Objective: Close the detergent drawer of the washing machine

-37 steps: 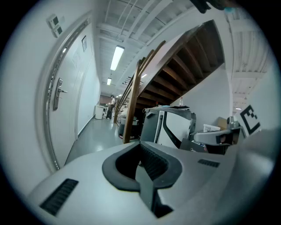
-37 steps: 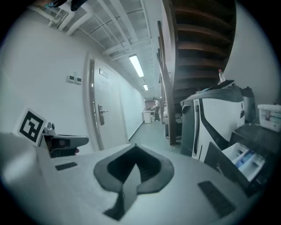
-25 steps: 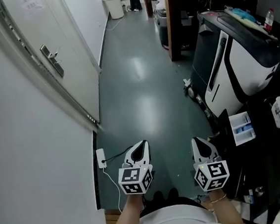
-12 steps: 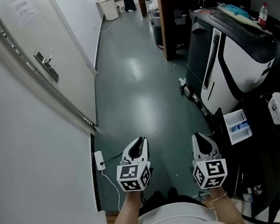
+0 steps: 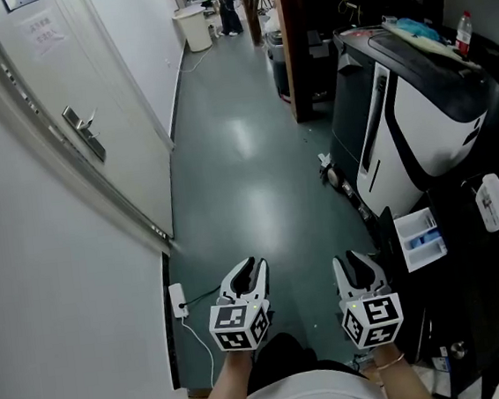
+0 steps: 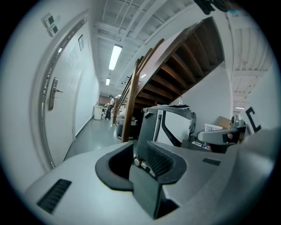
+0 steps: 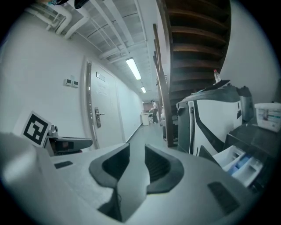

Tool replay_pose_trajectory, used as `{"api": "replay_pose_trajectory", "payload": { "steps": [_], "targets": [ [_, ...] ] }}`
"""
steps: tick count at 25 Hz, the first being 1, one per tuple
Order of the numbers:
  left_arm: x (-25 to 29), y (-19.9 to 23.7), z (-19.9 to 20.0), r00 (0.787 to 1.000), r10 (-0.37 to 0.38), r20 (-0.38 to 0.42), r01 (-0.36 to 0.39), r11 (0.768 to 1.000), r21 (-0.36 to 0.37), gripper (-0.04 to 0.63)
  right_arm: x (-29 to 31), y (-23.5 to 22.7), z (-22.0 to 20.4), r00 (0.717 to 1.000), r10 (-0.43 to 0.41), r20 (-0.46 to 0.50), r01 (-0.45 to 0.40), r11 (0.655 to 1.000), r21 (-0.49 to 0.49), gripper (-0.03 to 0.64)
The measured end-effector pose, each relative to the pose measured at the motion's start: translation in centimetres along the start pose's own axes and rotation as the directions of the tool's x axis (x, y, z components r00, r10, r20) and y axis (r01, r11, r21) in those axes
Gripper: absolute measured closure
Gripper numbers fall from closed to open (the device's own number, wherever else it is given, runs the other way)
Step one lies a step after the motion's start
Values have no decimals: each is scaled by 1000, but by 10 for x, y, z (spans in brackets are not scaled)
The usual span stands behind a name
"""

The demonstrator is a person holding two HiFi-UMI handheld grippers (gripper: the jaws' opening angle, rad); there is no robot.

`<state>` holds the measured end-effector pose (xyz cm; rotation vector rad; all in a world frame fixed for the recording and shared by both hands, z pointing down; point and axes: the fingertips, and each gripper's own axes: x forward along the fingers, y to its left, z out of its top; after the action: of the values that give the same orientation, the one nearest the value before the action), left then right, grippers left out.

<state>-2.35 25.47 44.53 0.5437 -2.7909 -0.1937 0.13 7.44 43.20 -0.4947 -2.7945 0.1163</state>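
The detergent drawer (image 5: 418,238), white with blue compartments, stands pulled out from the dark washing machine (image 5: 486,302) at the lower right. In the right gripper view the drawer (image 7: 242,165) lies to the right of the jaws. My left gripper (image 5: 247,277) and right gripper (image 5: 357,268) hover side by side over the green floor, to the left of the drawer and apart from it. Both sets of jaws are opening with nothing between them. The right gripper (image 7: 137,154) shows a clear gap between its pads. The left gripper (image 6: 139,154) shows a narrower one.
A white door with a metal handle (image 5: 83,132) runs along the left wall. A wall plug with a cable (image 5: 178,299) sits low near my left gripper. A tall black-and-white appliance (image 5: 419,123) stands beyond the drawer. A wooden post (image 5: 296,48) and a white bin (image 5: 196,27) lie farther down the corridor.
Both grippers' jaws have gone from shut to parted. Both grippers sit a little lower in the head view. The drawer is still pulled out.
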Motion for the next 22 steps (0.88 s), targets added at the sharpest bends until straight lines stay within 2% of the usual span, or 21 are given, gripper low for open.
{"api": "replay_pose_trajectory", "payload": {
  "steps": [5, 13, 18, 22],
  "targets": [
    [13, -2, 0, 1000, -19, -14, 19, 1000, -3, 486, 9, -1, -2, 1000, -6, -18, 6, 1000, -3, 525],
    [64, 2, 4, 995, -98, -30, 97, 995, -2, 476, 39, -18, 1, 997, -77, -31, 77, 997, -3, 517],
    [118, 9, 16, 980, -192, -58, 193, 981, 16, 471, 77, -31, 15, 989, -144, -22, 144, 990, 7, 518],
    [169, 16, 29, 959, -269, -85, 270, 963, -4, 471, 109, -45, 32, 977, -213, -8, 214, 977, 20, 518]
  ]
}}
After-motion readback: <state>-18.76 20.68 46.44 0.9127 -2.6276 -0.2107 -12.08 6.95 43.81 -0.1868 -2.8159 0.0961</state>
